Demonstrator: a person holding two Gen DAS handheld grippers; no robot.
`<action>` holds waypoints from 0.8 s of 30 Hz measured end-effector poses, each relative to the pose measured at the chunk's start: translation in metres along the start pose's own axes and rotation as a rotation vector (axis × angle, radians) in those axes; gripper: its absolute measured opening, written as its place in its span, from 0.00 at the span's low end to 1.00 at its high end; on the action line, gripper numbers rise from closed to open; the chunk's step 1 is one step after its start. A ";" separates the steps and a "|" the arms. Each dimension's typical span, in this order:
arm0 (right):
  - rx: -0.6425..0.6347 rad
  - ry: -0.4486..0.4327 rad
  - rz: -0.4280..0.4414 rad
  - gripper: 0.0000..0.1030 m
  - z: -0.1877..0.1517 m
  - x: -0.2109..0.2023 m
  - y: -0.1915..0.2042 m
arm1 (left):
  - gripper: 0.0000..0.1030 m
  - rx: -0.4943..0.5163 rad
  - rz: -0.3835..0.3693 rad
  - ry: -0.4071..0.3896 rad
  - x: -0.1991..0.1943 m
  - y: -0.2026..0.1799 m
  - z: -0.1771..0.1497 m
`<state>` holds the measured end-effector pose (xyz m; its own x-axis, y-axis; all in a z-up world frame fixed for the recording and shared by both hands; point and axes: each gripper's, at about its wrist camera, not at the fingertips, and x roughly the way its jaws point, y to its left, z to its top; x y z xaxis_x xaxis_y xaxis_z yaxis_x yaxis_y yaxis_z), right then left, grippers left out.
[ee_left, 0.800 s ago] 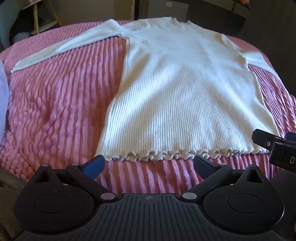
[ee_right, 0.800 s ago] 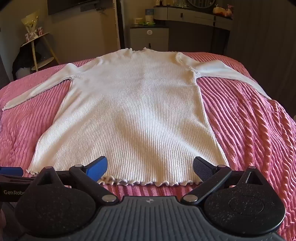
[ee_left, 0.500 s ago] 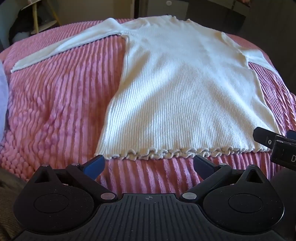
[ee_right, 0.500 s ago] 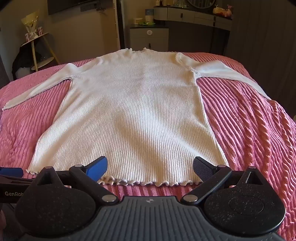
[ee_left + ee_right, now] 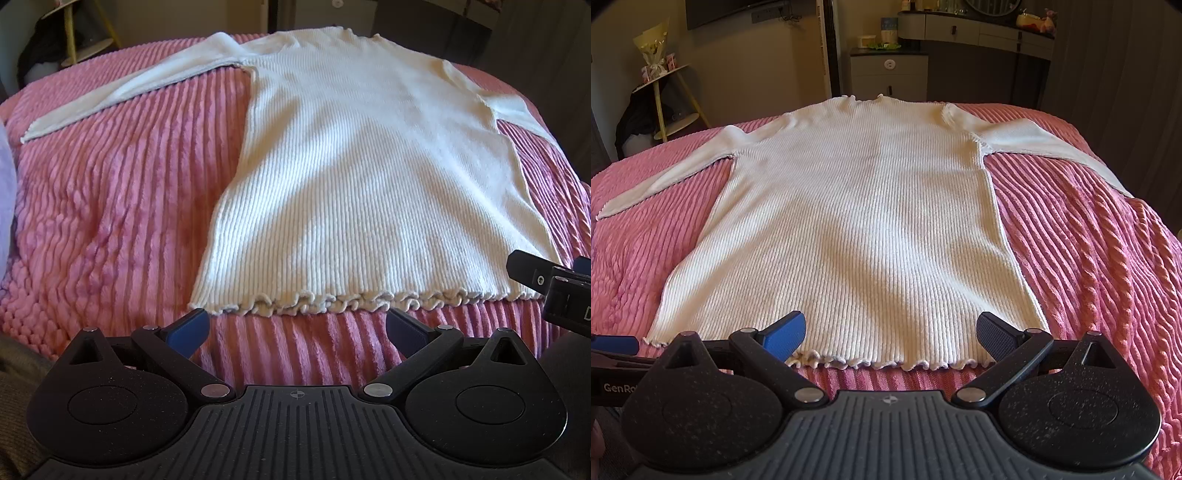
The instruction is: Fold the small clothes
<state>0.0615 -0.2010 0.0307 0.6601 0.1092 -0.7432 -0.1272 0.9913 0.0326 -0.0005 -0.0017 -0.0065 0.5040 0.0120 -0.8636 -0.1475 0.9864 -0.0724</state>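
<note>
A white ribbed long-sleeved sweater (image 5: pixel 362 177) lies flat on the pink bed cover (image 5: pixel 110 206), collar away from me, sleeves spread to both sides, ruffled hem (image 5: pixel 332 302) nearest. It also fills the right wrist view (image 5: pixel 857 229). My left gripper (image 5: pixel 297 328) is open and empty, just short of the hem near its left half. My right gripper (image 5: pixel 890 332) is open and empty, its fingertips over the hem at the right half. The right gripper's body shows at the right edge of the left wrist view (image 5: pixel 554 291).
The pink ribbed cover (image 5: pixel 1089 240) spreads to both sides of the sweater. A small side table (image 5: pixel 665 96) stands at the back left, a cabinet (image 5: pixel 890 70) and a dresser (image 5: pixel 979 33) behind the bed. A lilac object (image 5: pixel 5 199) sits at the left edge.
Both grippers have edged slightly forward toward the hem. The sweater has not moved and both grippers stay open.
</note>
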 end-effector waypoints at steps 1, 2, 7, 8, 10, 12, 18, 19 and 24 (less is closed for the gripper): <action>0.000 0.000 0.000 0.96 0.000 0.000 0.000 | 1.00 0.001 0.000 0.000 0.000 0.000 -0.001; 0.001 0.000 0.000 0.96 0.000 0.000 0.000 | 1.00 0.002 0.000 0.001 0.000 0.000 -0.001; 0.000 0.000 0.000 0.96 0.000 0.000 0.000 | 1.00 0.003 0.001 0.003 0.000 0.000 -0.001; 0.000 0.000 0.000 0.96 0.000 0.000 0.000 | 1.00 0.002 0.001 0.003 0.000 0.000 -0.001; 0.001 0.001 0.001 0.96 0.000 0.000 0.000 | 1.00 0.002 0.001 0.004 0.000 0.000 -0.002; 0.000 0.000 0.000 0.96 0.000 0.000 0.000 | 1.00 0.004 -0.001 0.003 0.001 -0.001 -0.002; 0.001 0.002 0.001 0.96 0.000 0.001 0.001 | 1.00 0.007 0.002 0.013 0.001 -0.001 -0.002; 0.001 0.002 0.000 0.96 -0.001 0.001 0.001 | 1.00 0.008 0.002 0.014 0.001 -0.001 -0.002; 0.001 0.002 0.000 0.96 0.000 0.001 0.001 | 1.00 0.010 0.006 0.020 0.001 0.000 -0.001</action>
<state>0.0616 -0.1999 0.0301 0.6585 0.1091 -0.7446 -0.1266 0.9914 0.0333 -0.0006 -0.0018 -0.0082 0.4862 0.0145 -0.8737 -0.1417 0.9879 -0.0624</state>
